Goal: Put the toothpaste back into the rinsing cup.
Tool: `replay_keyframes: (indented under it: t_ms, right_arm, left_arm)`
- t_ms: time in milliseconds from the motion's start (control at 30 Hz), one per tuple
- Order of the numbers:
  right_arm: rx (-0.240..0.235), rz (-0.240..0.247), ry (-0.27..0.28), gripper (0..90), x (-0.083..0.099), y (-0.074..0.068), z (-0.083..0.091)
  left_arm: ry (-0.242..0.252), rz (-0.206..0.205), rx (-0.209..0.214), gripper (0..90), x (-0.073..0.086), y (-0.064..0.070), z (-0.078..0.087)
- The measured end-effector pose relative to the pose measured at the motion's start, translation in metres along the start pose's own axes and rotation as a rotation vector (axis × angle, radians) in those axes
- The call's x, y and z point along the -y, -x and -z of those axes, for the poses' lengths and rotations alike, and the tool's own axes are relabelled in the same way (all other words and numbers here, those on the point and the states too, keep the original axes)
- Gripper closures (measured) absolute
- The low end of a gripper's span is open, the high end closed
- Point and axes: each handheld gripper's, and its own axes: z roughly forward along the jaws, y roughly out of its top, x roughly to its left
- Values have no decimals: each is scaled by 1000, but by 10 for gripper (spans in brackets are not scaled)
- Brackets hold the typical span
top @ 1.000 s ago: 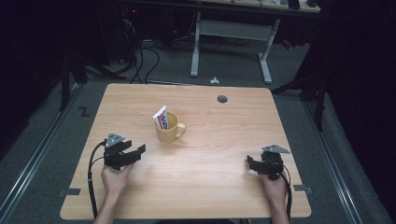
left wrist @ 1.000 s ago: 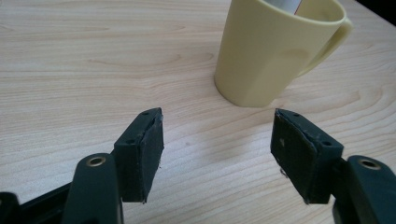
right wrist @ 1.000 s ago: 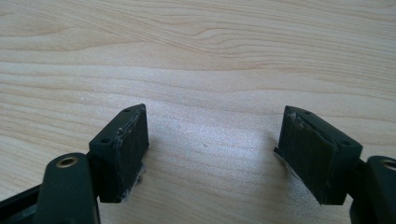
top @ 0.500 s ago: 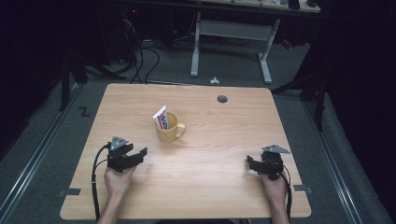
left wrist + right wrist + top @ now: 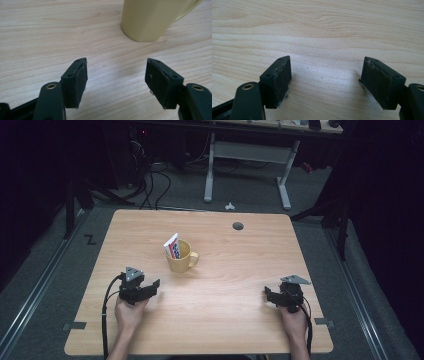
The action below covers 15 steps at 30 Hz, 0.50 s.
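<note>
Sliding toward six o'clock, the open left hand-held gripper (image 5: 150, 287) leaves the pale yellow ceramic mug (image 5: 181, 257) untouched; the right hand-held gripper (image 5: 270, 296) idles open.

Mug (image 5: 181, 258) just ahead of L gripper (image 5: 150, 287) – rest of table (image 5: 240, 270) bare

text: none legible | packet (image 5: 172, 246) in mug (image 5: 181, 257): red-blue print, too small to read
</note>
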Motion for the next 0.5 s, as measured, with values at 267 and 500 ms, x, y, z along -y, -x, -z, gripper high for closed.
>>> replay_keyframes:
  t_ms: [267, 500]
  right_arm:
    - [0, 0, 0, 244, 0, 0, 0]
    - [0, -1, -1, 244, 0, 0, 0]
  left_arm:
    - [-3, 1, -13, 349, 1, 1, -6]
    - [-15, -4, -25, 349, 2, 2, -12]
